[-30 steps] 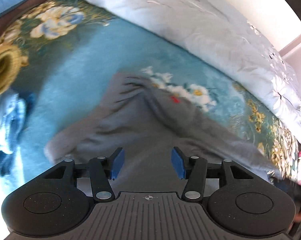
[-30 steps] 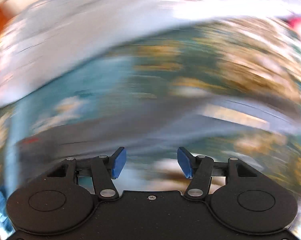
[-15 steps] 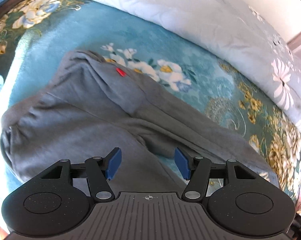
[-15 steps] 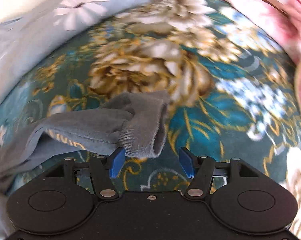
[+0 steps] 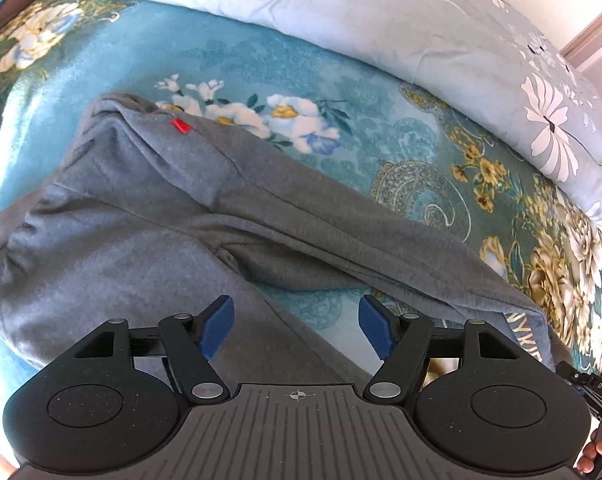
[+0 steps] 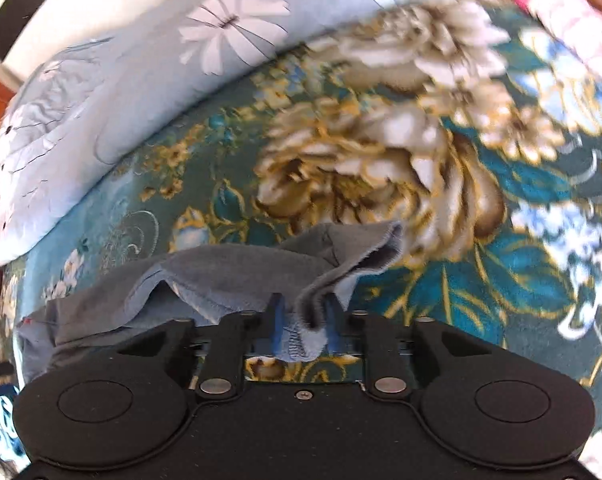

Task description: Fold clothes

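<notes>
With the right gripper (image 6: 301, 320) just closed, pinching the hem of the gray trousers (image 5: 149, 216) spread on the floral blanket (image 5: 421, 184), the spread, still-widening left gripper (image 5: 297, 328) should be lowered onto the near leg before lifting.

White letters "DAS" stand on a dark device (image 5: 599, 385) at the left wrist view's right edge, and pale lettering on the grey trousers' leg (image 5: 529, 338) is too cut off to read.

Bright daylight fills both views, glaring on the pale blue flowered quilt (image 5: 401, 20). Fisheye bending curves the edges. The right wrist view is smeared at its right side.
</notes>
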`<state>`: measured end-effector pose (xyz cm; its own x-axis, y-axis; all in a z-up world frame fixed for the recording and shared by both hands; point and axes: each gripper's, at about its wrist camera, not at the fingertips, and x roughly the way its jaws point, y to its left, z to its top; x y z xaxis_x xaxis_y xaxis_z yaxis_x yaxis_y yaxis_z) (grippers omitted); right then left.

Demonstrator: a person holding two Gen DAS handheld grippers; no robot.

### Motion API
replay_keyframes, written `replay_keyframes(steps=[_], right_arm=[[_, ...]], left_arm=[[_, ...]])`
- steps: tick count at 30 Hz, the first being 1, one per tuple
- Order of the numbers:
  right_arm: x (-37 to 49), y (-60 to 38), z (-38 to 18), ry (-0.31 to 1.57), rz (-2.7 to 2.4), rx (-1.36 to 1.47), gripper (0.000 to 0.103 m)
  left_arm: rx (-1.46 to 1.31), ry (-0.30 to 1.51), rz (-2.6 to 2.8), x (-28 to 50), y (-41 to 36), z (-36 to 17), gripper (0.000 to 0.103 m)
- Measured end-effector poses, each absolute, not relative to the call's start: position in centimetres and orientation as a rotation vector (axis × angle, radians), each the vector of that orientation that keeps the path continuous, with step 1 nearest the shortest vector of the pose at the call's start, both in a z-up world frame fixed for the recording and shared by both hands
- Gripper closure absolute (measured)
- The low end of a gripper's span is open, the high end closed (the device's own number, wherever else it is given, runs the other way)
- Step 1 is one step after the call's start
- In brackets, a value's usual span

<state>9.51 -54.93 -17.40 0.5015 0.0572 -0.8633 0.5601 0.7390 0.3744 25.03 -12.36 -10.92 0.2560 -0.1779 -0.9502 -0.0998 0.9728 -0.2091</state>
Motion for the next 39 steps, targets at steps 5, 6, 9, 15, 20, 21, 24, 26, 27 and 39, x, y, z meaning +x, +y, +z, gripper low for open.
replay_keyframes(steps=[5,6,9,15,20,21,24,26,27,39], right_arm=[[8.1,-55.9,-18.4,1.037,-0.372,0.829,0.077],[7.7,-55.9,-18.6,1.032,-0.37,0.85,0.076],[7.2,-55.6,-19.2,1.05,-0.374,0.889,0.077],[7.5,-56.2,-18.8,0.97,-0.407,0.944,0.096],[8.7,-59.2,-17.1,0.803,-0.408,1.079,0.097],[9.4,-60.2,-16.7,0.763,-0.416,1.093,0.097],[12.3,-62.8,-15.7,0.676,-0.43,1.101,0.097],[15.3,-64.0,-15.7,0.676,-0.429,1.065,0.097],[16.8,-64.5,-15.8,0.683,-0.43,1.047,0.097],[22.8,-64.1,-17.5,0.785,-0.435,0.953,0.068]], left_arm=[[-0.251,1.323,-0.049,24.8,-12.1,-11.1,0.036],[-0.251,1.326,-0.047,24.7,-12.1,-11.1,0.036],[-0.254,1.329,-0.044,24.7,-12.1,-11.2,0.036],[-0.25,1.321,-0.04,24.9,-11.9,-11.2,0.034],[-0.256,1.31,-0.012,25.4,-11.2,-11.2,0.034],[-0.256,1.307,-0.006,25.6,-11.0,-11.2,0.034],[-0.259,1.295,0.015,26.5,-10.4,-11.3,0.034],[-0.262,1.286,0.029,27.0,-10.0,-11.3,0.034],[-0.264,1.281,0.036,27.3,-9.7,-11.3,0.033],[-0.262,1.253,0.134,28.8,-6.0,-11.2,0.032]])
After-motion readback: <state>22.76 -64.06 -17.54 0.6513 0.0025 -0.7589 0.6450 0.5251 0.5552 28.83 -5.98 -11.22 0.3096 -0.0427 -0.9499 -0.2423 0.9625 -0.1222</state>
